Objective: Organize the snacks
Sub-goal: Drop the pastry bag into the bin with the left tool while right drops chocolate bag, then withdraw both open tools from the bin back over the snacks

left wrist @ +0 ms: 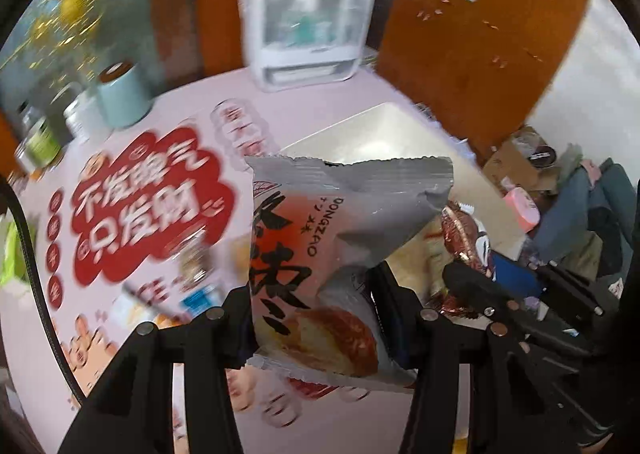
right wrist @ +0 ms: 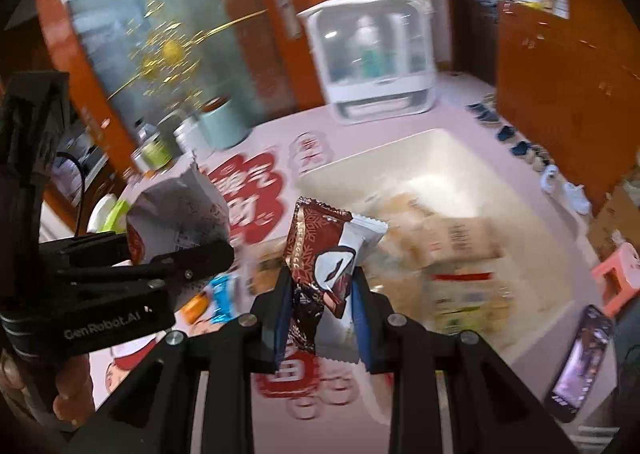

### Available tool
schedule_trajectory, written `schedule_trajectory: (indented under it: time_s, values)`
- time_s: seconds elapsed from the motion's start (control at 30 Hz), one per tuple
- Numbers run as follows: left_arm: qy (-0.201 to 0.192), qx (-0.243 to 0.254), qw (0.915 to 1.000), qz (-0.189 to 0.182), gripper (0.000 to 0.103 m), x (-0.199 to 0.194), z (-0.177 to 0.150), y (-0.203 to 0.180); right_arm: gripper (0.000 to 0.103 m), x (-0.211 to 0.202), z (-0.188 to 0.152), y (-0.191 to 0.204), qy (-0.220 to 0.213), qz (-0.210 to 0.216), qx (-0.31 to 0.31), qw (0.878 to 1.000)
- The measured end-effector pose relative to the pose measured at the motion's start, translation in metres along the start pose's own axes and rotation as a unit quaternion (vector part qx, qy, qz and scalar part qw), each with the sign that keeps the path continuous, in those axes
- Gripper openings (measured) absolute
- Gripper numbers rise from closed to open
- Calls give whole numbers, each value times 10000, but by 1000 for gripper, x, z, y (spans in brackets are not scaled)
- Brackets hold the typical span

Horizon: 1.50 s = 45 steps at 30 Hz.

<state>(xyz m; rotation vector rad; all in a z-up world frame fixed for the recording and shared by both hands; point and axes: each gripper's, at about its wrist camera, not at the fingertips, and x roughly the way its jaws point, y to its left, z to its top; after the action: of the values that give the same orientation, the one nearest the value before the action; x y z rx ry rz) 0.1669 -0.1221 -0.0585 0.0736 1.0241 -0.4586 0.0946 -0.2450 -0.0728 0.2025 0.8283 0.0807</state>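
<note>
My left gripper (left wrist: 316, 306) is shut on a grey pastry packet (left wrist: 340, 238) with a bun picture, held upright above the pink tablecloth. My right gripper (right wrist: 320, 294) is shut on a brown and white snack wrapper (right wrist: 324, 250), held above the table. The white bin (right wrist: 432, 182) holds several snack packs and lies just beyond the right gripper; it also shows in the left wrist view (left wrist: 384, 134). In the right wrist view the left gripper (right wrist: 216, 250) and its grey packet (right wrist: 176, 210) are at the left. In the left wrist view the right gripper (left wrist: 472, 274) and its wrapper (left wrist: 464, 234) are at the right.
A white lidded cabinet (left wrist: 308, 18) stands at the table's far edge. A mint canister (left wrist: 120, 94) and jars (left wrist: 38, 142) stand at the far left. Loose snacks (right wrist: 224, 294) lie on the cloth. A phone (right wrist: 576, 358) lies at the right edge. A pink stool (right wrist: 616, 270) stands beside the table.
</note>
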Motion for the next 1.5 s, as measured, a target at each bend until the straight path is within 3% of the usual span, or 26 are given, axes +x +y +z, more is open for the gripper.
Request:
schedule_trajectory:
  time_s: [0.33, 0.67, 1.0, 1.07, 1.1, 1.17, 1.5]
  values:
    - [-257, 203, 9995, -29, 50, 18, 51, -66, 28, -13, 27, -71, -395, -372, 407, 9977]
    - [-196, 183, 9996, 104, 50, 52, 75, -82, 28, 0, 39, -99, -411, -571, 483, 9964]
    - [101, 142, 9996, 211, 51, 85, 76, -80, 31, 29, 33, -114, -13, -935, 593, 9939]
    - [125, 157, 9995, 240, 59, 87, 73, -79, 35, 32, 31, -116, 57, -1007, 647, 9928]
    - [124, 173, 9995, 252, 72, 88, 72, -79, 38, 34, 29, -116, 112, -1008, 681, 9925]
    - [39, 191, 9992, 344, 86, 85, 70, -77, 43, 35, 27, -118, 160, -968, 785, 9921]
    - [55, 85, 9988, 483, 87, 74, 54, -55, 44, 28, 19, -104, 156, -994, 688, 9925]
